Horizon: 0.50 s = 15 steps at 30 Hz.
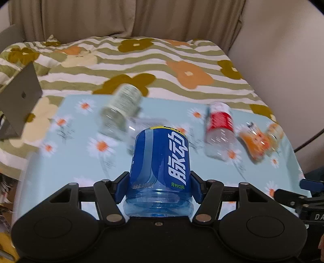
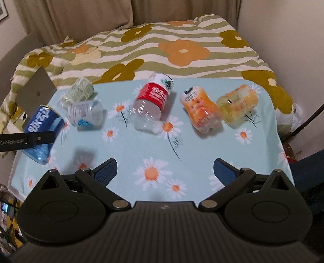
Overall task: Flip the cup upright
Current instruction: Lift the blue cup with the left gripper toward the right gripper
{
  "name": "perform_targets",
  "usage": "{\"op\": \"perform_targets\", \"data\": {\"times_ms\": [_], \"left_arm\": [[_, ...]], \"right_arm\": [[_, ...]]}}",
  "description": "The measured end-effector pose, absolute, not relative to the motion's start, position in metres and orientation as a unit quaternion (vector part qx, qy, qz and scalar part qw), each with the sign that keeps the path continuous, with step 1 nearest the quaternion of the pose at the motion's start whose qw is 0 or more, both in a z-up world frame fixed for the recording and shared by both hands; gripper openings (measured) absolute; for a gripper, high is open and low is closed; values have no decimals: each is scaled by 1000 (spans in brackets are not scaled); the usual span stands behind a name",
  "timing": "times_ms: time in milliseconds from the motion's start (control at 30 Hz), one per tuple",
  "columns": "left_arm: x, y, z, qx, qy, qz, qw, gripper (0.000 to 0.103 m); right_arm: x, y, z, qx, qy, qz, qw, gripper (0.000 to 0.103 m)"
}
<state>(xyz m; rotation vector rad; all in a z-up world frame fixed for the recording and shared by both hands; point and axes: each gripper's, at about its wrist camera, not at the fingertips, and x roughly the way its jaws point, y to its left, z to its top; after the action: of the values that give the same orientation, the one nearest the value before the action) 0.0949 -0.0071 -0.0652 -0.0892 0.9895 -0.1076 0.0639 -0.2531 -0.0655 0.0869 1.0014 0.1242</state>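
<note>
Left gripper [image 1: 160, 187] is clamped on the blue-label cup [image 1: 161, 161], mid-flip. Next it needs standing upright beside the red-label cup [image 2: 151, 103]; right gripper [image 2: 165, 172] gapes empty.

This is a home, most likely a bedroom. A bed [image 2: 182, 50] with a green-striped floral quilt [image 1: 182, 66] sits against beige curtains [image 1: 125, 18], and a small table under a daisy-print cloth [image 2: 192, 145] stands at its foot, scattered with cut-down drink-bottle cups [image 2: 154, 101].
</note>
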Motion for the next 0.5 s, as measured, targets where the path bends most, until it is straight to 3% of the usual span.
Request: {"op": "perform_targets", "data": {"times_ms": [500], "left_arm": [[83, -90, -141, -43, 467, -59, 881, 65]], "right_arm": [[49, -292, -115, 33, 501, 81, 861, 103]]}}
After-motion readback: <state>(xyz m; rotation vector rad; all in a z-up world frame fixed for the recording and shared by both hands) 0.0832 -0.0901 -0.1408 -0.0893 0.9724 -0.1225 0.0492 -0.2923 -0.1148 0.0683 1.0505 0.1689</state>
